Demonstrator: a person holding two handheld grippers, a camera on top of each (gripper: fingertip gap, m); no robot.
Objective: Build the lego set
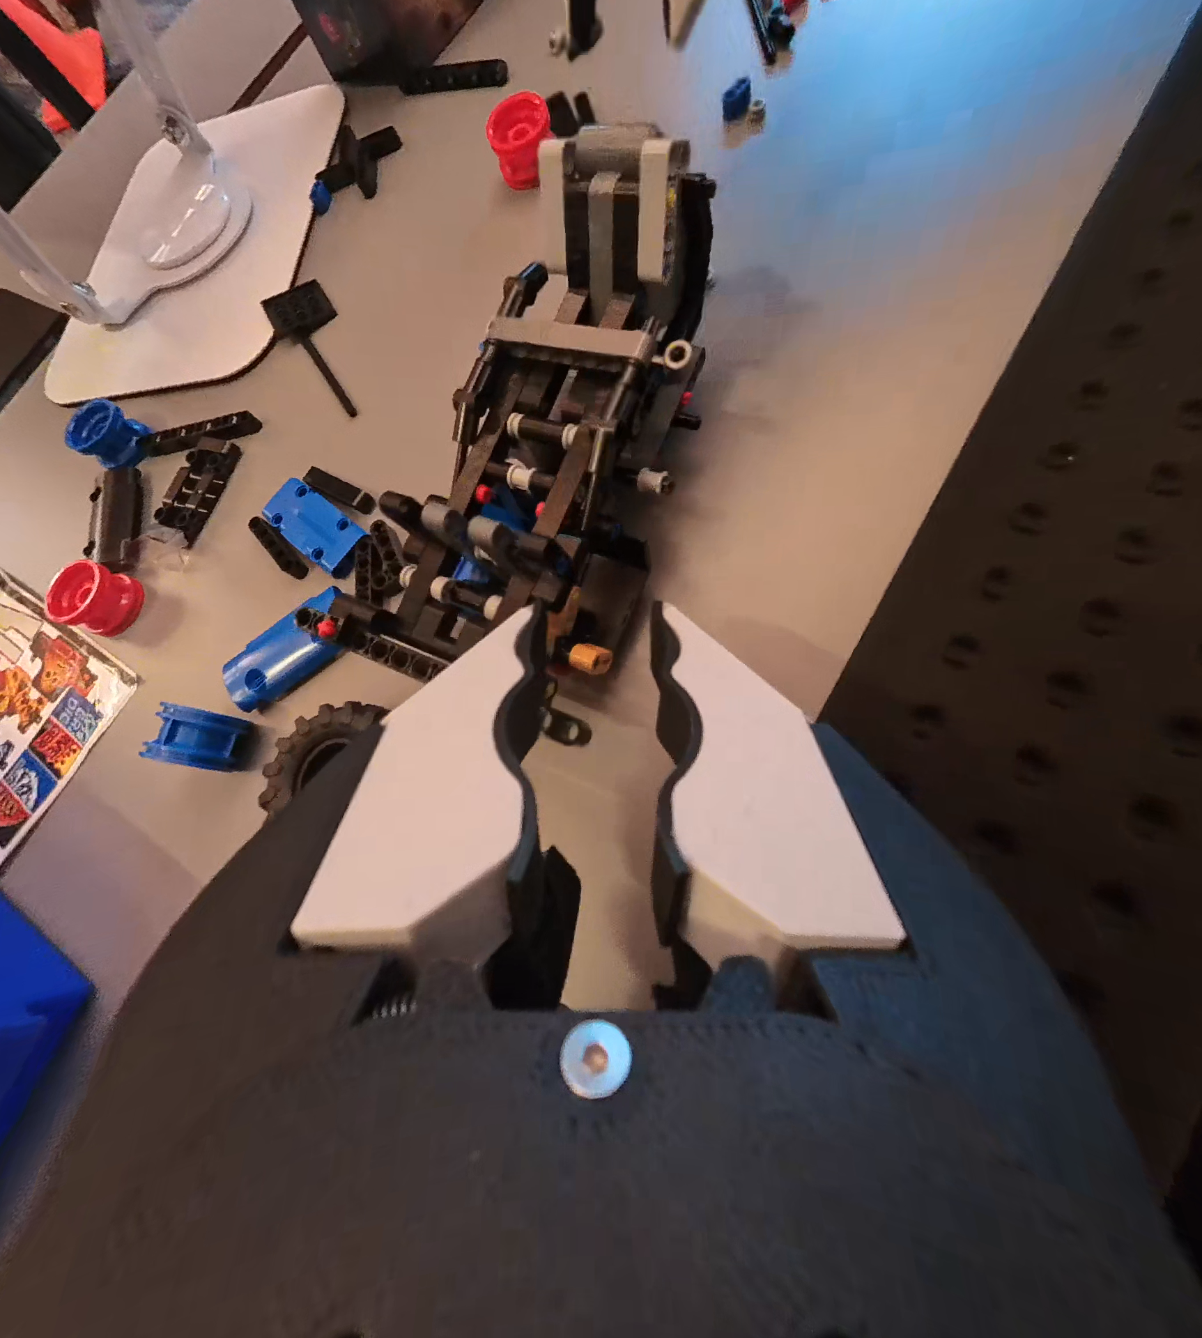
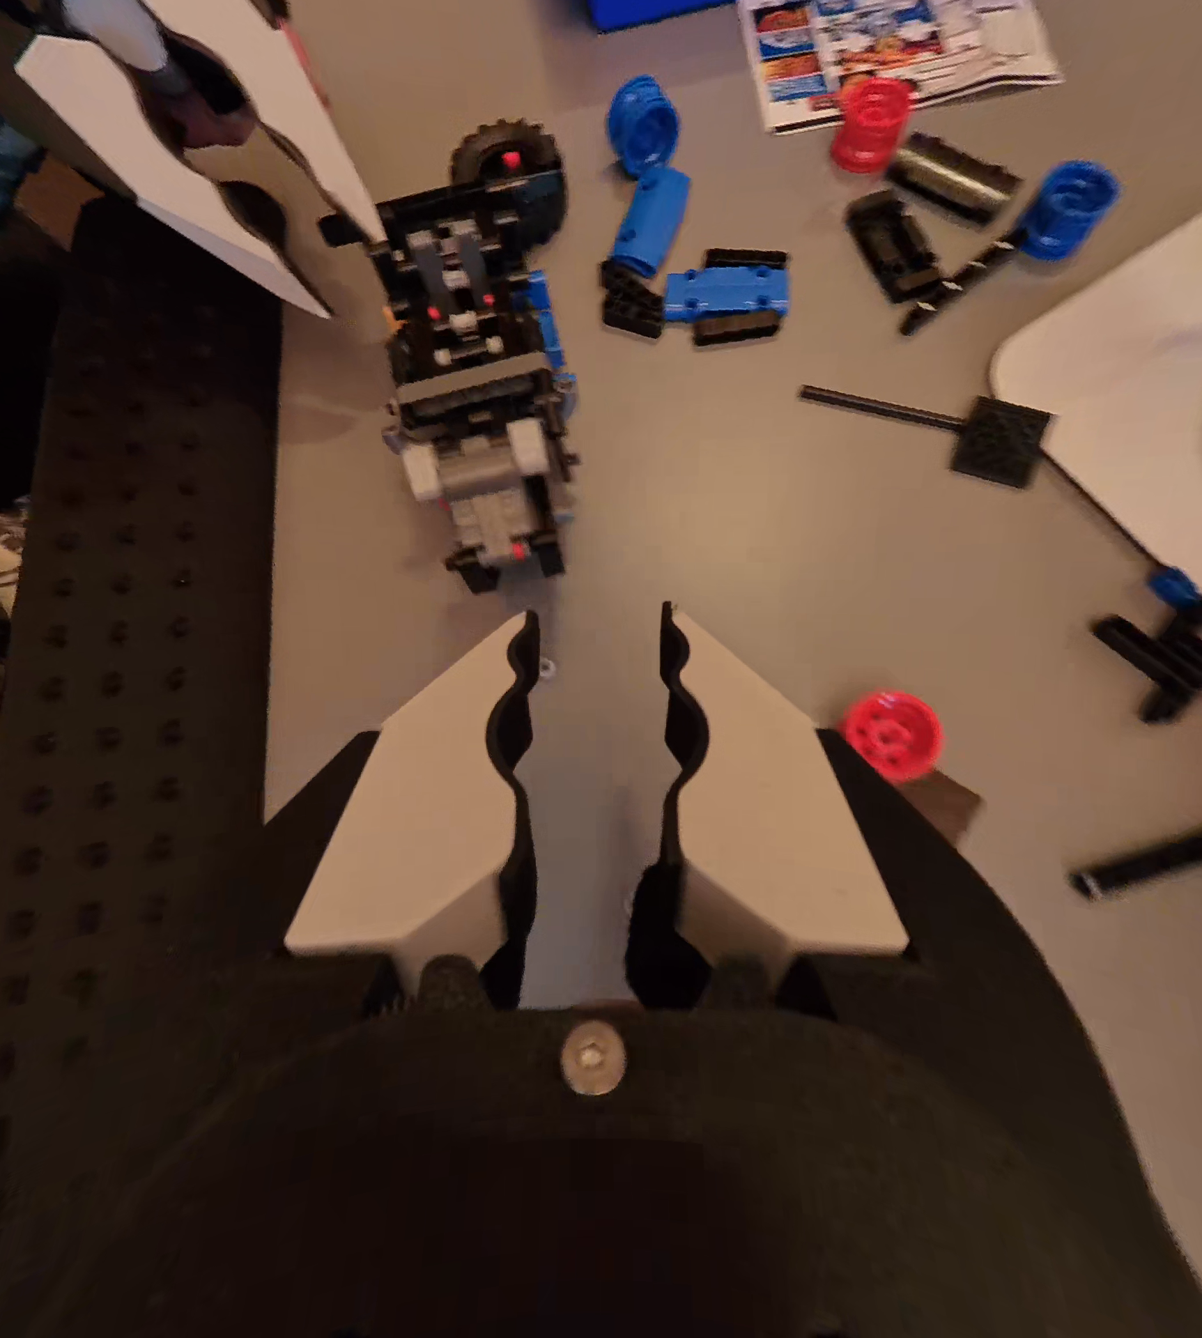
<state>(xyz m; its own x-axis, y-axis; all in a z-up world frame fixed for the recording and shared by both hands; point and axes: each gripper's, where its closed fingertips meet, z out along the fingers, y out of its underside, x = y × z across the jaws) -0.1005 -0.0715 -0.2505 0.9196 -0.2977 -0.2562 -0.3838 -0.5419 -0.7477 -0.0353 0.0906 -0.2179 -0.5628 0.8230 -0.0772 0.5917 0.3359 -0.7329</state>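
Right wrist view: lego model (image 2: 478,405) just beyond the empty, parted fingers (image 2: 438,782) of both grippers.

In the right wrist view, the half-built model (image 2: 478,391) stands at upper centre; loose pieces (image 2: 721,293) lie right of it, the sticker sheet (image 2: 894,51) along the top edge.

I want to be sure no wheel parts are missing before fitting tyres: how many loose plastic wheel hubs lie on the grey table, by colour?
Red plastic wheel hubs: 2
Blue plastic wheel hubs: 2
Total: 4
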